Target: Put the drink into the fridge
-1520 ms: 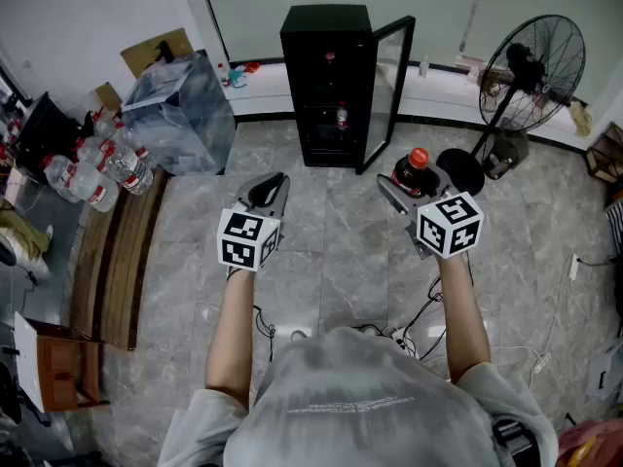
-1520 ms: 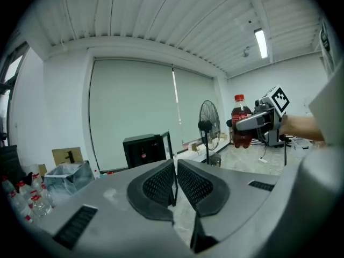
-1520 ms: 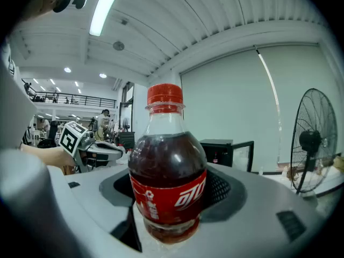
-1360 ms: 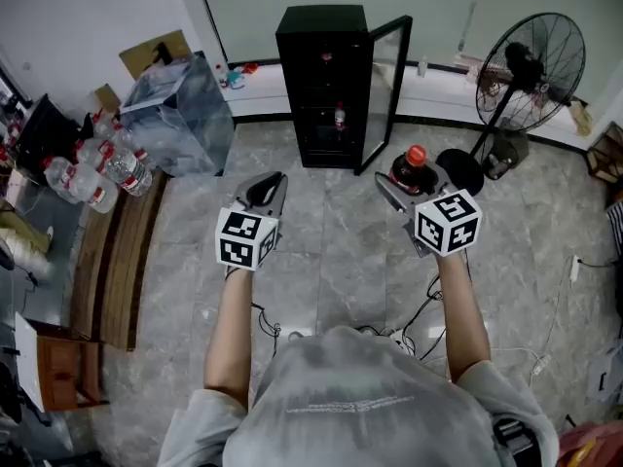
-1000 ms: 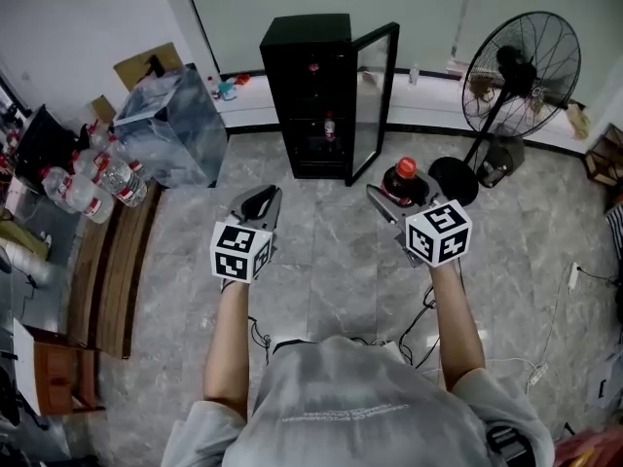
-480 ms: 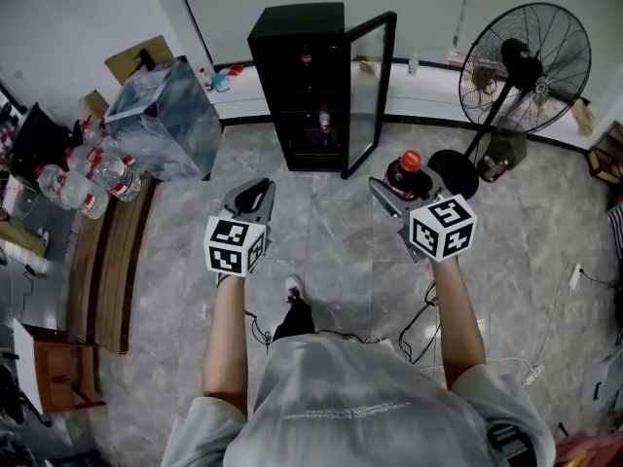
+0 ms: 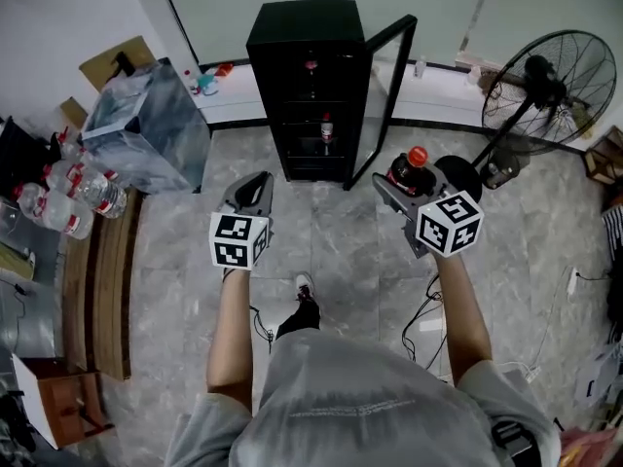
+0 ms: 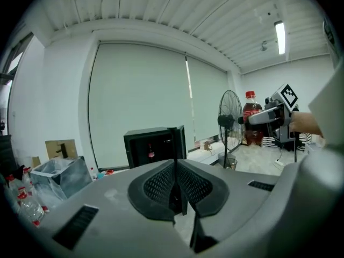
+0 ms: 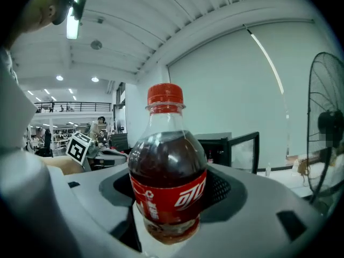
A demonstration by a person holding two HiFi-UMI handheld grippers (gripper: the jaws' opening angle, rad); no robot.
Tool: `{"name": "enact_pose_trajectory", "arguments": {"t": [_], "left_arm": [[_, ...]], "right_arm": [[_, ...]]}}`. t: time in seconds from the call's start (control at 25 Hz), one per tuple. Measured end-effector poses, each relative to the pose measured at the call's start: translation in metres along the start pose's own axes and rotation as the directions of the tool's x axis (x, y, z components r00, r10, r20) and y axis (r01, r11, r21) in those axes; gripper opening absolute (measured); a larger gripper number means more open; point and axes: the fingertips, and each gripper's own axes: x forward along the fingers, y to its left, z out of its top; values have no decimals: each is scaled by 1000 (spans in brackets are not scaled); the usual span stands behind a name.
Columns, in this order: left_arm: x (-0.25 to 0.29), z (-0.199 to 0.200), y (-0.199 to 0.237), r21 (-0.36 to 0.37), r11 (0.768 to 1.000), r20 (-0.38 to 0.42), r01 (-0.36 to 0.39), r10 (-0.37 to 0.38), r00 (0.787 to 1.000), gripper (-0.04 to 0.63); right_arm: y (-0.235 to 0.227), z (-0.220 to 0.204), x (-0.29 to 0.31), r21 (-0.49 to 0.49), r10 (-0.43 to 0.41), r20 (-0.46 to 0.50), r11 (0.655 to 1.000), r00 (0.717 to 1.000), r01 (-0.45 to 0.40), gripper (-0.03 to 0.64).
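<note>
My right gripper (image 7: 404, 181) is shut on a dark cola bottle (image 7: 408, 171) with a red cap and red label, held upright above the floor. In the right gripper view the cola bottle (image 9: 169, 171) fills the middle, clamped between the jaws. My left gripper (image 7: 255, 189) is shut and holds nothing; in the left gripper view its jaws (image 8: 177, 192) meet. The black fridge (image 7: 311, 86) stands ahead by the wall, its glass door (image 7: 382, 95) swung open to the right. A small bottle (image 7: 327, 128) stands on a shelf inside.
A standing fan (image 7: 533, 81) is at the right, its round base (image 7: 459, 173) just beyond the cola bottle. A plastic-wrapped box (image 7: 141, 125) and several water bottles (image 7: 68, 197) lie at the left by a wooden bench (image 7: 107, 290). Cables (image 7: 428, 309) trail on the tiled floor.
The person has walked toward the fridge, which now looks nearer and more central. Both grippers keep the same pose, the cola bottle still held in the right one.
</note>
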Motion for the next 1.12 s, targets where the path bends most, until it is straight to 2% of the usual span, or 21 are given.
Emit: {"name": "enact_pose_trajectory", "arguments": {"t": [0.2,0.36,0.56,0.76,0.88,1.12], "left_arm": [[57,10,74,7,999,-3,35,-35,999,20],[99,10,132,9,999,-26,31,-30,999,20],[152,5,179,1,998,-51,56,-56,997,21],[188,-3,208,35,995,-85,92,-88,992,21],[203,-12,214,32,995,-102,100,-96,990,21],[224,-45,226,-64,993,-119,95,-102,988,21]], "right_arm": [[-16,22,87,-4,36,-6,999,999,-36,310],[-35,28,156,22,0,-13,1000,1000,0,310],[-60,33,226,35,-32,-26,999,999,33,310],[-72,33,272,49,-39,-28,998,999,40,310],[-84,24,291,63,-63,-40,996,997,66,310],[-109,-10,333,83,-91,-73,992,993,97,310]]}}
